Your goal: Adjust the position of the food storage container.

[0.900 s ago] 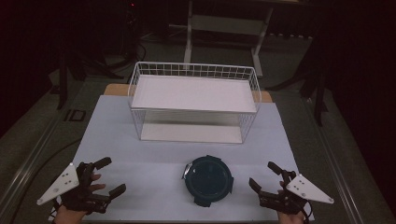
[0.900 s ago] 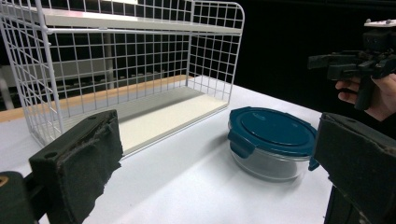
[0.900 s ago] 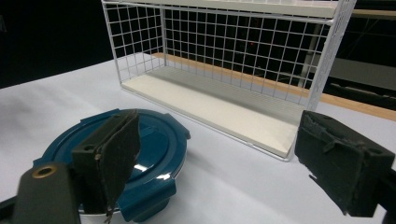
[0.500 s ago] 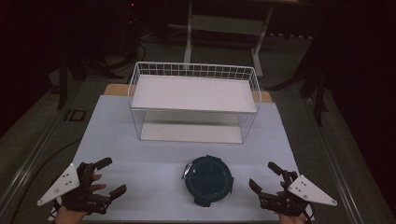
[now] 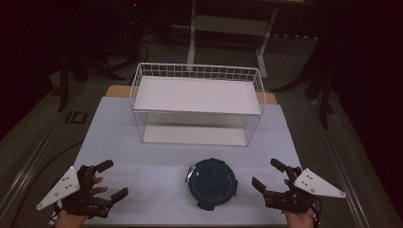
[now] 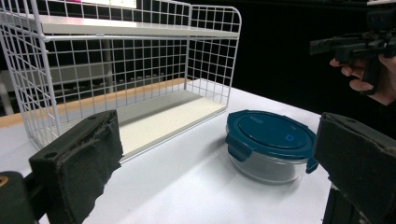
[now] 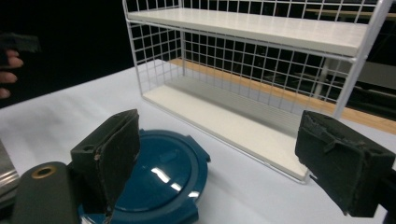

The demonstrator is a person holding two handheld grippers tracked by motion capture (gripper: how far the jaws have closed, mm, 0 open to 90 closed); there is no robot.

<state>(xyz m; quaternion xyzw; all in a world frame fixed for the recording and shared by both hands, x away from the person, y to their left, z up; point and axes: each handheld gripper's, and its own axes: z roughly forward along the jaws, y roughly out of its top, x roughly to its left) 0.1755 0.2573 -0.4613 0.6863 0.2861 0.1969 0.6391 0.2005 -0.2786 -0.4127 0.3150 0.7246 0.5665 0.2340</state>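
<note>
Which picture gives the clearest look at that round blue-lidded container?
The left gripper view: the container shows whole from the side, with its blue lid, clips and clear body. The high view shows only its lid from above. In the right gripper view a finger covers part of the lid.

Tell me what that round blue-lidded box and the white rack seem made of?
The box looks like clear glass, see-through walls, under a glossy teal plastic lid with clip tabs. The rack seems white-coated metal wire, a thin welded grid, with matte white shelf boards, material uncertain.
</note>
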